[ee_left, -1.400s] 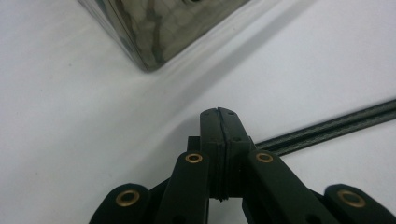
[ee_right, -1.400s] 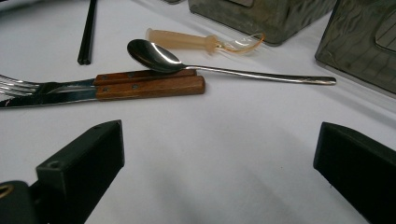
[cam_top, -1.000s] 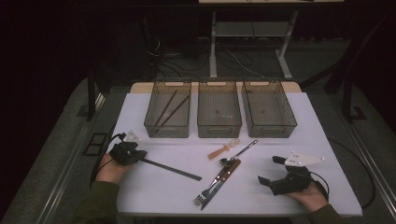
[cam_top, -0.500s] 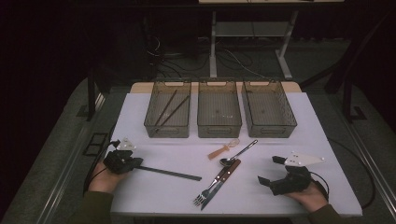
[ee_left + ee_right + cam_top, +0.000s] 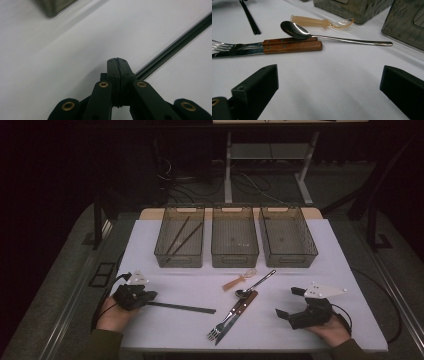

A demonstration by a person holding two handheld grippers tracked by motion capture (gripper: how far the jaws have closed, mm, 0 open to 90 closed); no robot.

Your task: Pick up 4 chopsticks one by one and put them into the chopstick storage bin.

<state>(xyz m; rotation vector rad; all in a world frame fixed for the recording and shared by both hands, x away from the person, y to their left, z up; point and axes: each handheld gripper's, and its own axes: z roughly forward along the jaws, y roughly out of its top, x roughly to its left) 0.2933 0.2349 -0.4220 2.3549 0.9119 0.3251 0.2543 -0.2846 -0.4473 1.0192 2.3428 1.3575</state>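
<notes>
My left gripper point(image 5: 150, 296) rests on the white table point(image 5: 165, 330) at the front left, its jaws shut tight point(image 5: 117, 61). A long black chopstick point(image 5: 182, 307) lies flat and runs from under the jaws point(image 5: 175, 42) toward the table's middle; I cannot tell whether it is pinched. At the front right my right gripper point(image 5: 290, 301) sits open, nothing between its jaws point(image 5: 330, 75). Ahead of it lie a metal spoon point(image 5: 294, 30), a wooden-handled knife point(image 5: 292, 47), a fork point(image 5: 222, 45) and a small translucent spoon point(image 5: 312, 22).
Three wire-mesh bins stand in a row at the back: the left bin point(image 5: 180, 261) holds two dark chopsticks point(image 5: 182, 237); the middle bin point(image 5: 235, 261) and right bin point(image 5: 289, 261) look bare. The cutlery point(image 5: 240, 307) clusters between the two grippers.
My left gripper has slid left and toward the near edge. The near end of the black chopstick swung with it while its far end stayed put. The right gripper kept still.
</notes>
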